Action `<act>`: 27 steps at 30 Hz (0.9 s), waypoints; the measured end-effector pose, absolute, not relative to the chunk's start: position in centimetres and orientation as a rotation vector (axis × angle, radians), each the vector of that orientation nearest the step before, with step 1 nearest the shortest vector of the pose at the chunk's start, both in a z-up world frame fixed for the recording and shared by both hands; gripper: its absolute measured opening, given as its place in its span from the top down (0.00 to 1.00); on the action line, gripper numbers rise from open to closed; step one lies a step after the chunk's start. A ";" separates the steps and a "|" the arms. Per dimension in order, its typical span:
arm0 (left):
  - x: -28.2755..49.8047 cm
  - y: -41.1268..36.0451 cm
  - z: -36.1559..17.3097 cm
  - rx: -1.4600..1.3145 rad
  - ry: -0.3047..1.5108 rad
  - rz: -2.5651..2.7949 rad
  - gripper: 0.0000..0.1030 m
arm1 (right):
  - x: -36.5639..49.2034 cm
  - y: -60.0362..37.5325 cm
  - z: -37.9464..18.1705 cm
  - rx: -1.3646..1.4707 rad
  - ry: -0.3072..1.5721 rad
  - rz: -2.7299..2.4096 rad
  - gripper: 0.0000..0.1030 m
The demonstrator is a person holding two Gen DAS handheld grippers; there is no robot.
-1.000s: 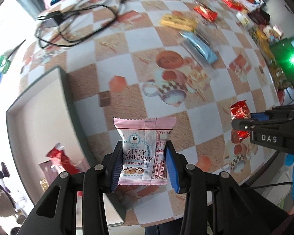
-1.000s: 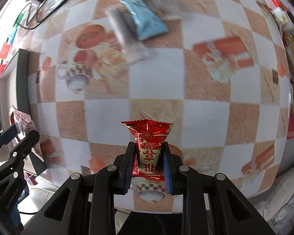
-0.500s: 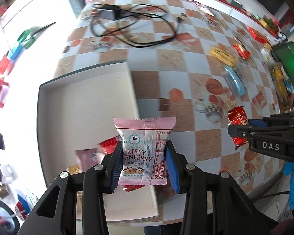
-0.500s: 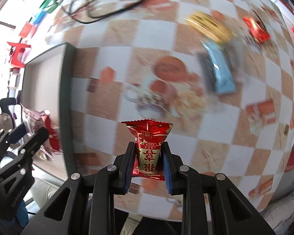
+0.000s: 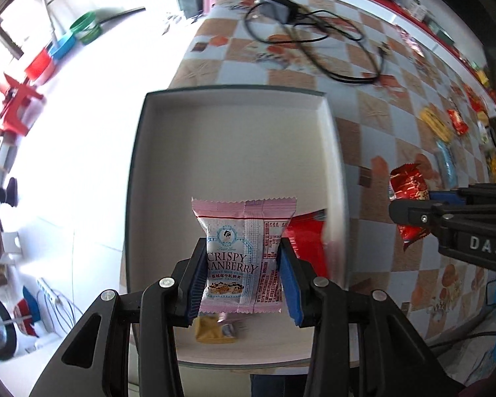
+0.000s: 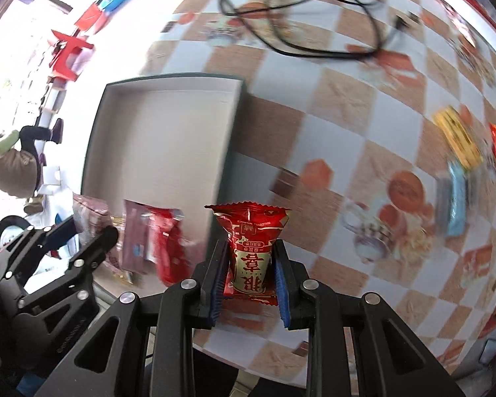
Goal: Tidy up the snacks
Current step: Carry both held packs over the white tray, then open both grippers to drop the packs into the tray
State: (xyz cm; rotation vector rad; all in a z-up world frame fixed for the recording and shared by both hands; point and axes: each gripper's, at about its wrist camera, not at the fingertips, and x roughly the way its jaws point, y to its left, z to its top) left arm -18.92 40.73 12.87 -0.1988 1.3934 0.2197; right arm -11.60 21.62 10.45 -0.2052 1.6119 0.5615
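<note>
Left wrist view: checkered tablecloth [image 5: 373,122], tan and white squares with printed cups and pastries, glossy; black cable [image 5: 314,33] coiled at the far end; pale bright floor at left with red, blue and green plastic pieces. Shallow rectangular tray [image 5: 234,96], dark rim, white inside, near the table's edge. Left gripper [image 5: 243,278] directly above the tray, blue ribbed pads partly closed and pressed on the sides of a pink-and-white packet [image 5: 244,251], crinkled foil with serrated ends, printed CRISPY CRANBERRY. Below it in the tray, a red packet [image 5: 306,238] and a small tan one [image 5: 211,330]. Right wrist view: right gripper [image 6: 250,284] closed narrowly on a red packet [image 6: 249,241], shiny, upright, gold print, held above the cloth just right of the tray's [image 6: 168,81] rim. Left gripper [image 6: 82,241] visible at the left over the tray. Loose snacks well apart on the cloth at right: yellow bar [image 6: 458,134], blue bar [image 6: 456,198], both blurred.
</note>
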 end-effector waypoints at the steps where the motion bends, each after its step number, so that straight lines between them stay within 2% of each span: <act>1: -19.0 41.0 12.7 -0.203 1.396 0.223 0.57 | -11.9 22.0 10.4 -0.208 1.612 0.568 0.73; 12: -19.7 42.8 10.9 -0.241 1.423 0.243 0.57 | -12.7 30.3 9.6 -0.239 1.618 0.636 0.73; 23: -20.2 43.2 9.1 -0.267 1.463 0.254 0.56 | -13.1 32.5 7.9 -0.270 1.662 0.627 0.73; 27: -20.4 43.2 8.5 -0.262 1.494 0.254 0.53 | -13.3 32.5 7.8 -0.276 1.672 0.625 0.73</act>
